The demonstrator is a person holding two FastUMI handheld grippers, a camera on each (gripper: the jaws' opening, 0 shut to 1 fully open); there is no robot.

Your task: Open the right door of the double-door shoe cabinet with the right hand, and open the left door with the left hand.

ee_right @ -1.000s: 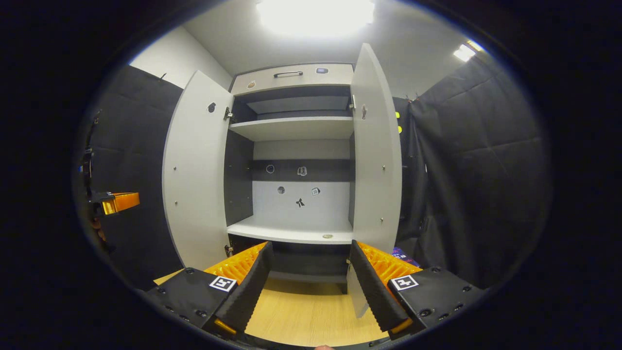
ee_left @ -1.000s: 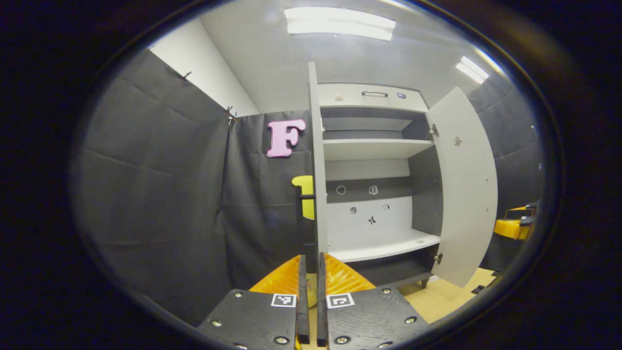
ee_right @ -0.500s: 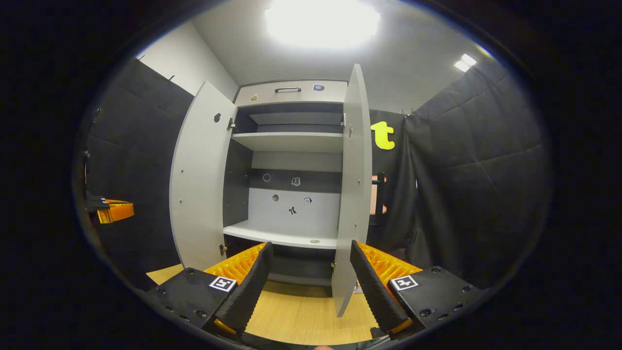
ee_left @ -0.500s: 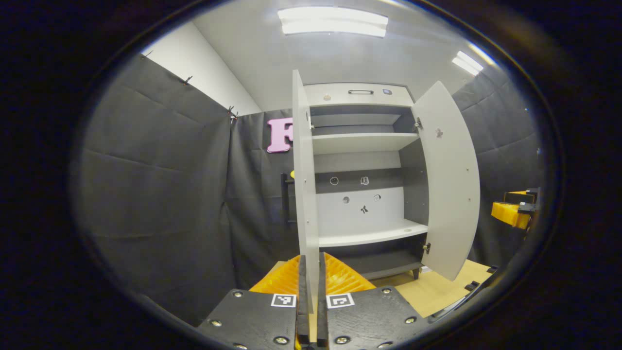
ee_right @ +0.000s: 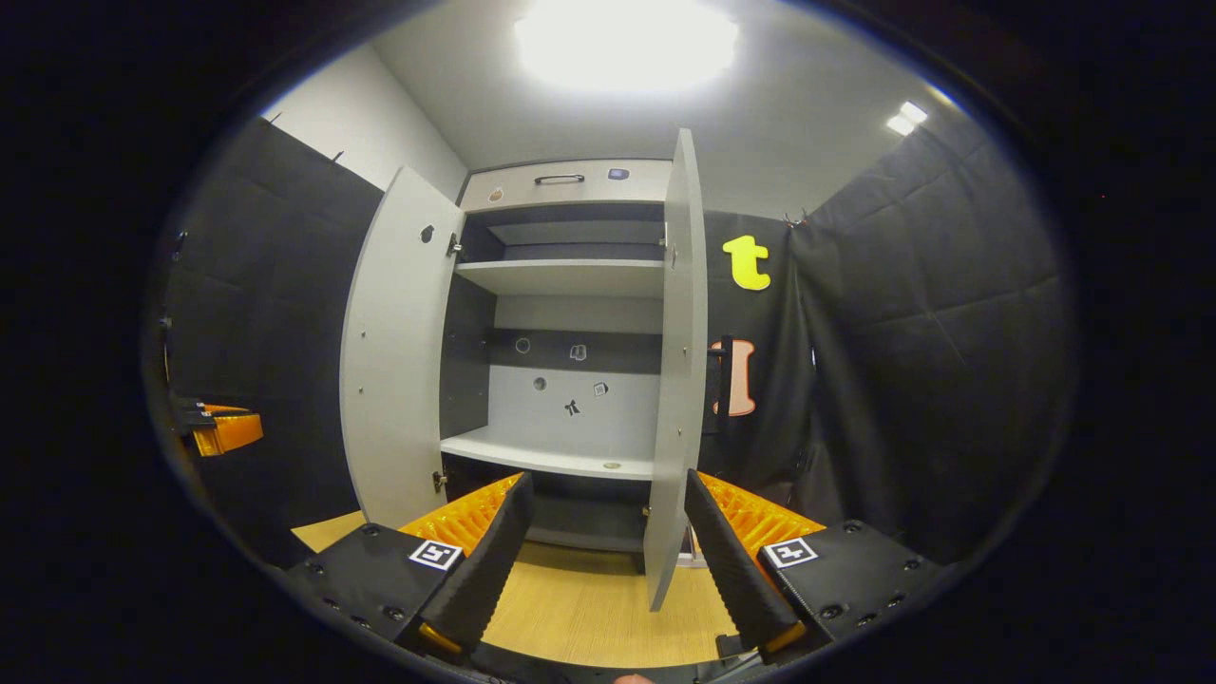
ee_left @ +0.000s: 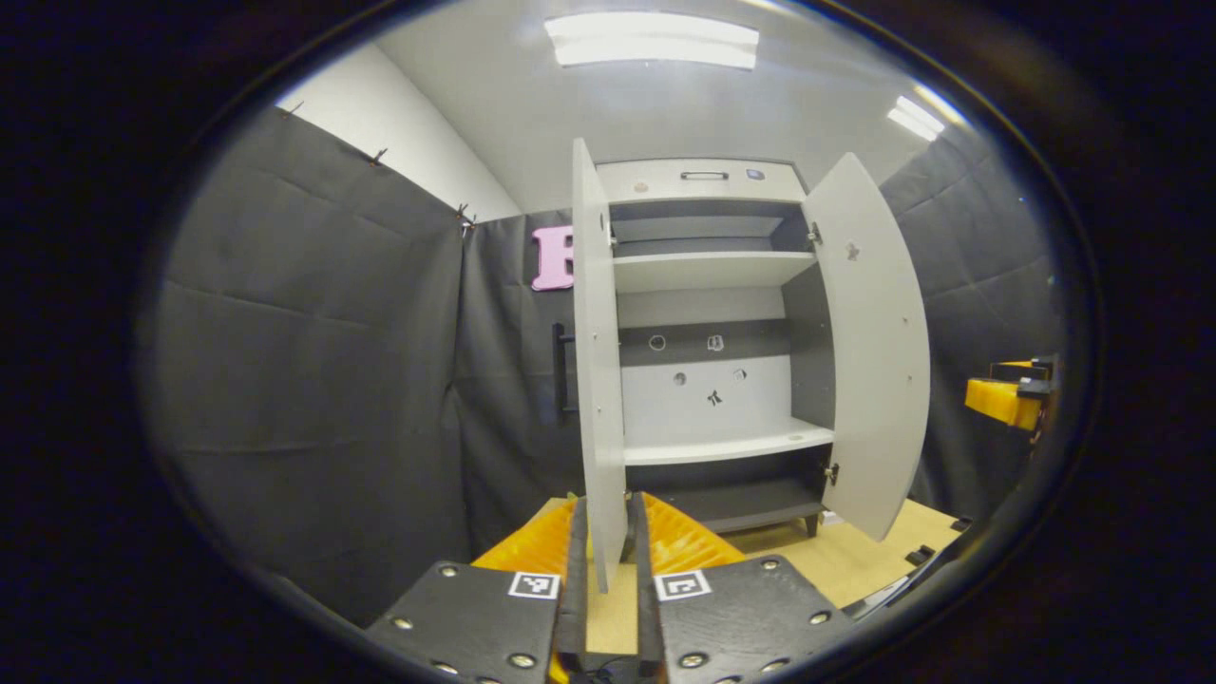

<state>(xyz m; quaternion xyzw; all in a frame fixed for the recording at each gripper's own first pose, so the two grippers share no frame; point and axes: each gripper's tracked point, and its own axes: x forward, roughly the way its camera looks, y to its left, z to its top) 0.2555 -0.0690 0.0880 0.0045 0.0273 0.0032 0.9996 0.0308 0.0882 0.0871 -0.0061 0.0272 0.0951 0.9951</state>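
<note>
Shoe cabinet [ee_left: 712,313] stands ahead of my tools, both doors swung out. My left tool [ee_left: 605,570] straddles the left door [ee_left: 597,380] edge, apparently released; my right tool [ee_right: 608,560] gapes wide beside the right door [ee_right: 679,380].

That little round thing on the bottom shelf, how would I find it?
Find the tall pale grey shoe cabinet with both doors swung open. Look at its wide white lower shelf. Near the front edge, towards the right door, lies a small flat round disc, alone there.
</note>
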